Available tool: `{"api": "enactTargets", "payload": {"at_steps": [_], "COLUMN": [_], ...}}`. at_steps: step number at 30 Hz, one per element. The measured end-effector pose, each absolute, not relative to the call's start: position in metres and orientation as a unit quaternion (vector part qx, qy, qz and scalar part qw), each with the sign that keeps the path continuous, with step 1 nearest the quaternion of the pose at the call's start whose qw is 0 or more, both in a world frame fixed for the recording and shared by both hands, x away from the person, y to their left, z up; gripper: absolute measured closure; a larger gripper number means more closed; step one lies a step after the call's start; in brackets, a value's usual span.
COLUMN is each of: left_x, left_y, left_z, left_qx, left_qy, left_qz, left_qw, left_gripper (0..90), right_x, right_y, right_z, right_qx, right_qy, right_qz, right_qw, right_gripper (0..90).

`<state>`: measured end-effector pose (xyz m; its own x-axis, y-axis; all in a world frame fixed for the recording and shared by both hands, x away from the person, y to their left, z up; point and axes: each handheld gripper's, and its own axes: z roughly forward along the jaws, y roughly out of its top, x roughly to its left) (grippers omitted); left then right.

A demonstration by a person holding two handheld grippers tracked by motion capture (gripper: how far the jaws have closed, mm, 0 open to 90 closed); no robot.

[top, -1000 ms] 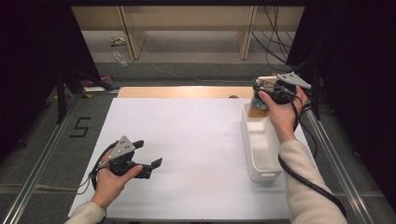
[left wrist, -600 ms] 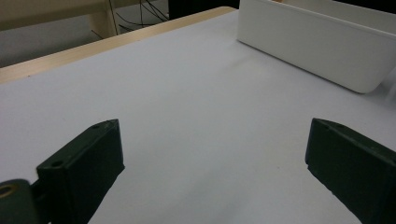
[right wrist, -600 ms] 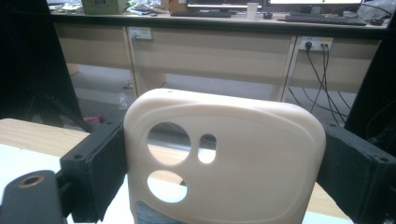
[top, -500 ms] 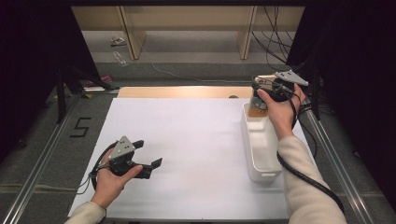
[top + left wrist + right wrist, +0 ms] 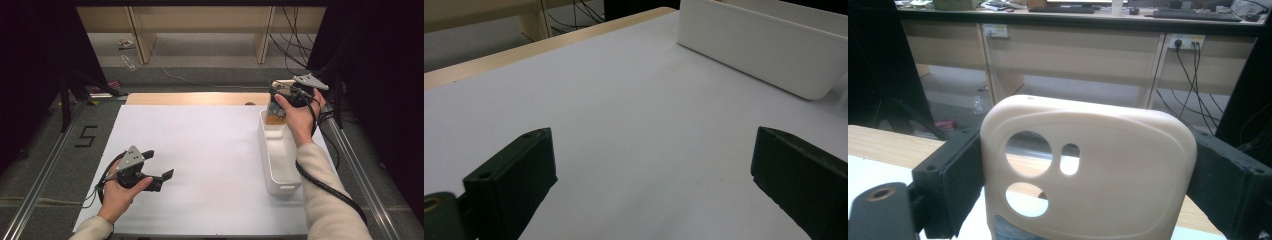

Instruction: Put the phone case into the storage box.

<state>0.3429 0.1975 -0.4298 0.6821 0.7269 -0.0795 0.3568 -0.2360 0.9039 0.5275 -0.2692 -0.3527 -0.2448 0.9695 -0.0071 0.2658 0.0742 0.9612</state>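
Observation:
A beige phone case (image 5: 1088,170) with camera cut-outs stands upright between the jaws of my right gripper (image 5: 1088,137), which is shut on its two sides. In the high view the right gripper (image 5: 275,102) holds the case (image 5: 273,115) just above the far end of a long white bin (image 5: 263,150). My left gripper (image 5: 160,164) rests low over the white table sheet (image 5: 210,150) at the near left. Its jaws stand wide apart with nothing between them, as the left gripper (image 5: 651,165) view shows.
The white bin (image 5: 764,55) lies along the right side of the sheet. A wooden strip (image 5: 195,98) borders the far edge. Metal rails run down both sides of the table. Desks and cables stand beyond it.

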Motion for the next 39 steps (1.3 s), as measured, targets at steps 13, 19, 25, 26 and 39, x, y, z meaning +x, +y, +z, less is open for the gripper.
{"api": "enactTargets", "payload": {"at_steps": [13, 19, 25, 26, 39], "left_x": [0.343, 0.343, 0.343, 0.343, 0.343], "left_y": [0.197, 0.197, 0.197, 0.197, 0.197], "left_z": [-0.430, -0.430, -0.430, -0.430, -0.430], "left_qx": [0.764, 0.765, 0.764, 0.764, 0.764], "left_qy": [0.356, 0.354, 0.355, 0.355, 0.355], "left_qz": [0.182, 0.182, 0.182, 0.182, 0.182], "left_qw": [0.507, 0.507, 0.507, 0.507, 0.507], "left_gripper": [3.8, 3.8, 3.8, 3.9, 3.8], "right_x": [0.533, 0.535, 0.537, 0.537, 0.541], "right_y": [-0.268, -0.268, -0.267, -0.267, -0.266], "right_z": [-0.354, -0.356, -0.357, -0.357, -0.360], "right_qx": [0.493, 0.494, 0.495, 0.495, 0.497], "right_qy": [0.634, 0.636, 0.637, 0.637, 0.641], "right_qz": [0.468, 0.464, 0.462, 0.461, 0.456], "right_qw": [0.371, 0.370, 0.369, 0.369, 0.368], "right_gripper": [11.3, 11.3, 11.3, 11.3, 11.3]}}
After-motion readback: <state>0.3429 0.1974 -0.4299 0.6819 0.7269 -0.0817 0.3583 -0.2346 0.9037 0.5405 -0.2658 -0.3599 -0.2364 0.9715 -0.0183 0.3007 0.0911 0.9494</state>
